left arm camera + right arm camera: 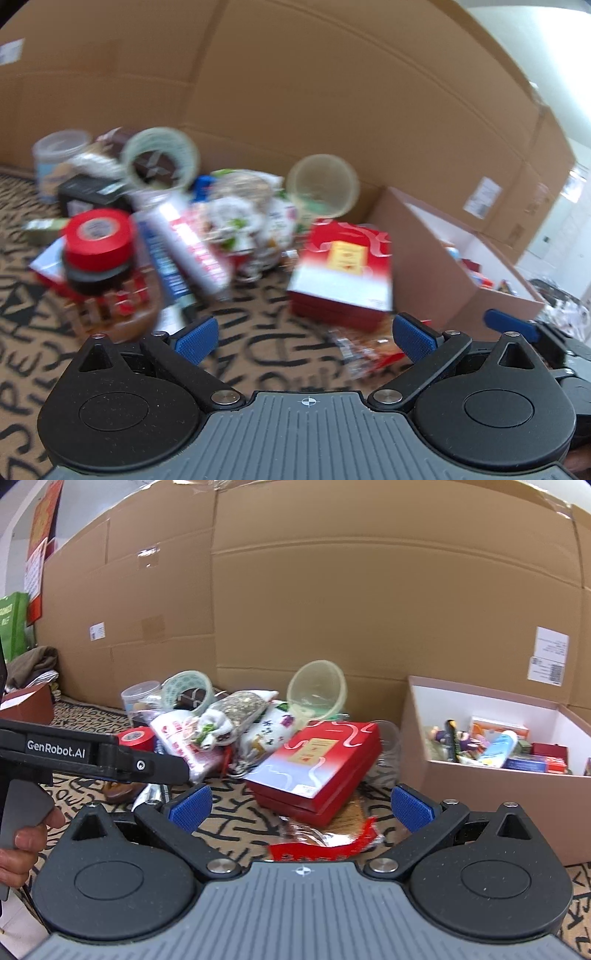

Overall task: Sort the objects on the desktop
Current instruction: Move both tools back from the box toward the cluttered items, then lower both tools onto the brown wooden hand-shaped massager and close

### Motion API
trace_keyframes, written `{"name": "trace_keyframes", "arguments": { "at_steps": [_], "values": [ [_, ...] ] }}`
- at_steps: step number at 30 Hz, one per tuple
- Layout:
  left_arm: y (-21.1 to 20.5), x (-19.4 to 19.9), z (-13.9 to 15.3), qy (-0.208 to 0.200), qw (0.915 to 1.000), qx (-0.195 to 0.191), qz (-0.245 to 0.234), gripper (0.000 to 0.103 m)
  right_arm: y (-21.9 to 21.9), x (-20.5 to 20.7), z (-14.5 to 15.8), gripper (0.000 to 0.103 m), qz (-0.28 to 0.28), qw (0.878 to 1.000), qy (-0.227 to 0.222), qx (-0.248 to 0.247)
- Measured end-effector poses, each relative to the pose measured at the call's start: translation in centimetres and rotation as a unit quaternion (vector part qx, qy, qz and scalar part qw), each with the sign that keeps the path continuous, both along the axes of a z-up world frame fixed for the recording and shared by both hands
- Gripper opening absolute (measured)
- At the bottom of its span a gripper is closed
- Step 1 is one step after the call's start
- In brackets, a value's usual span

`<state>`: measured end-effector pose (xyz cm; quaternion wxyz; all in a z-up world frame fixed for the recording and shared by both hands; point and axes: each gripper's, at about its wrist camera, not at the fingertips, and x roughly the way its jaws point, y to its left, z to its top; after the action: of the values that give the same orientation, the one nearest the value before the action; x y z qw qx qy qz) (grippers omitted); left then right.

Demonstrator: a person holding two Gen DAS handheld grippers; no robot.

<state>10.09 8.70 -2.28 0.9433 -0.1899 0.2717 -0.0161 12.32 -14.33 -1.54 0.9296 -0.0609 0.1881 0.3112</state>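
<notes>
Gift box (317, 764) before pile; open carton (491, 775) right; bowl (317, 690) behind gift box.

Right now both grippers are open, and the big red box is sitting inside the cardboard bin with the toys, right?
Not quite. The big red box lies on the patterned mat, outside the cardboard bin, as the right wrist view shows. Both the left gripper and right gripper are open.

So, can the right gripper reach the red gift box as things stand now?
Probably yes: the right gripper is open, and the red gift box lies just ahead with nothing between them.
</notes>
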Motion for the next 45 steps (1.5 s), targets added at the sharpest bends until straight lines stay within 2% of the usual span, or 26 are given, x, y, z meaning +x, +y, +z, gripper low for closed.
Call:
{"name": "trace_keyframes", "arguments": {
  "at_steps": [7,16,34,41,45],
  "values": [
    [4.1,-1.9,-1.2,0.014,0.9984,-0.015,0.052,0.103,3.0,-0.9,-0.2,0.102,0.037,0.999,-0.004,-0.027],
    [6.7,-3.3,-2.3,0.021,0.9964,-0.013,0.081,0.103,6.5,-1.9,-1.2,0.102,0.077,0.995,-0.002,-0.060],
    [11.1,-2.3,-4.5,0.037,0.9935,-0.052,0.095,0.103,12.2,-2.3,-3.7,0.102,0.151,0.984,0.023,-0.087],
    [12.1,-1.9,-4.9,0.035,0.9936,-0.051,0.094,0.103,14.0,-2.1,-4.5,0.102,0.167,0.981,0.036,-0.089],
    [12.7,-1.3,-5.1,0.037,0.9942,-0.052,0.087,0.099,15.0,-1.9,-4.5,0.101,0.176,0.980,0.037,-0.085]
  ]
}}
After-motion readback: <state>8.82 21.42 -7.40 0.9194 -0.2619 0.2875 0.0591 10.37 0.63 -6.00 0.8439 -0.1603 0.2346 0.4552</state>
